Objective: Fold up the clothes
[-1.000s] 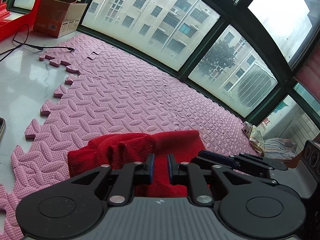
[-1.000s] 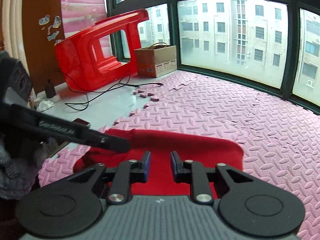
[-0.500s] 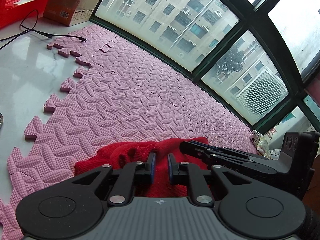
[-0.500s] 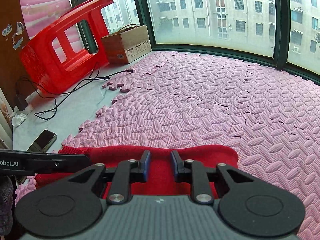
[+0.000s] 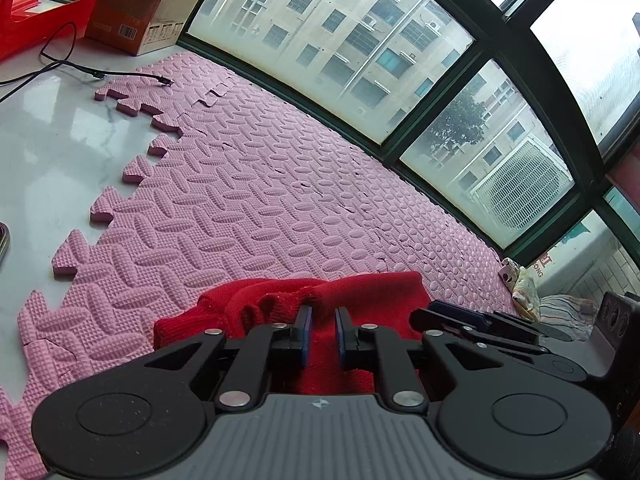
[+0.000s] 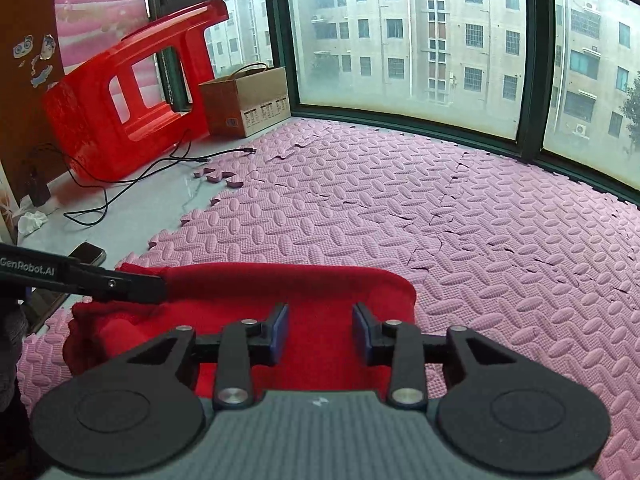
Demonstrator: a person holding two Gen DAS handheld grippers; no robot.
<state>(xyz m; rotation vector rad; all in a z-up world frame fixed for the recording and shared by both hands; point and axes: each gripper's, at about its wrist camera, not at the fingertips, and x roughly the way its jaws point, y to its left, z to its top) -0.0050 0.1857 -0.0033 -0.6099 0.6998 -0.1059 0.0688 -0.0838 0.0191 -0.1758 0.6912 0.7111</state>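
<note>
The right gripper [image 6: 320,330], its jaws just opening, stands spread over the folded red sweater [image 6: 288,292] on the pink foam mat [image 6: 440,208], while the left gripper [image 5: 320,330] pinches the sweater's bunched edge.

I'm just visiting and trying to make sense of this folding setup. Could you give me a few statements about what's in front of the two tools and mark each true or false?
1. The red knitted garment lies on a pink foam puzzle mat. True.
2. The right tool is clamped tight on it. False: its jaws have just been opening and stand apart over the cloth.
3. A brown cardboard box sits by the window. True.
4. The red plastic stool stands upright. False: it lies tipped over.
</note>
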